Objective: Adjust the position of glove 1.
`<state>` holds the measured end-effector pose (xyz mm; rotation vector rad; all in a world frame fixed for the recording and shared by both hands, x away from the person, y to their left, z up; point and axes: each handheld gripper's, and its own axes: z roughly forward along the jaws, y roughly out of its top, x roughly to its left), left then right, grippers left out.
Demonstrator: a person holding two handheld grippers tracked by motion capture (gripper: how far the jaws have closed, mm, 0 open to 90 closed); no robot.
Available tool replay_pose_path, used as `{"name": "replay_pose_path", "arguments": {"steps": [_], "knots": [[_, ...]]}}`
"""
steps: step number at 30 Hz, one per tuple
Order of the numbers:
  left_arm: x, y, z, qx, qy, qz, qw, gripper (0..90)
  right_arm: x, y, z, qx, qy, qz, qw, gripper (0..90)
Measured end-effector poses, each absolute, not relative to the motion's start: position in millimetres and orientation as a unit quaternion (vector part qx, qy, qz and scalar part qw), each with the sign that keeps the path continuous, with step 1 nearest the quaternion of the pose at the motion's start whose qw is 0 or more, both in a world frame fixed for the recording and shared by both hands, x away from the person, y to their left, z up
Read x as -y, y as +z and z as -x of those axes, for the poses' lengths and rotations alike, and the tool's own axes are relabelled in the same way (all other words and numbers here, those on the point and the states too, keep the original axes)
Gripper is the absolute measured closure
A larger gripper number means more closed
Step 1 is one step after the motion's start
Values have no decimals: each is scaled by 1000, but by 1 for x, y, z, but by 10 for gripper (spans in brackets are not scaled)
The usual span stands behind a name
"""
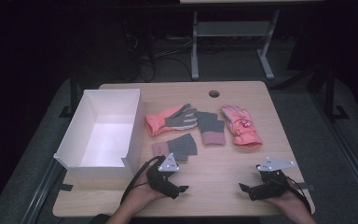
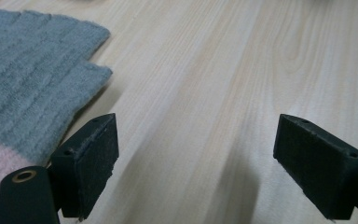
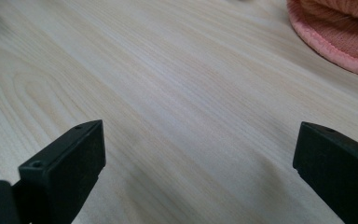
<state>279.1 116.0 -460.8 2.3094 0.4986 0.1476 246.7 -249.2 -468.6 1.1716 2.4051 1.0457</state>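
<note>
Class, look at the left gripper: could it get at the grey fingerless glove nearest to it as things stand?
Probably yes. The left gripper has its jaws open with nothing between them, and the grey fingerless glove lies flat just beyond it on bare table, nothing between.

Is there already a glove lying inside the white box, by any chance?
No, the white box holds nothing, and all four gloves lie on the table beside it.

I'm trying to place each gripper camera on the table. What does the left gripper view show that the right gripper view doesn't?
The left gripper view shows a grey knit fingerless glove with a pale pink cuff, lying beside the left gripper, at the picture's left edge. The right gripper view shows instead the ribbed cuff of a pink padded glove at its top right corner, beyond the right gripper. Both share the light wooden table between two black jaws that stand wide apart with nothing between them.
</note>
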Motion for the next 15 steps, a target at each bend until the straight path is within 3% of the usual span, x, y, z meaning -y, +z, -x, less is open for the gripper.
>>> {"name": "replay_pose_path", "arguments": {"steps": [15], "knots": [[-118, -449, -283, -214, 44, -898, 382, 168, 247, -465, -246, -831, 361, -407, 116, 20]]}}
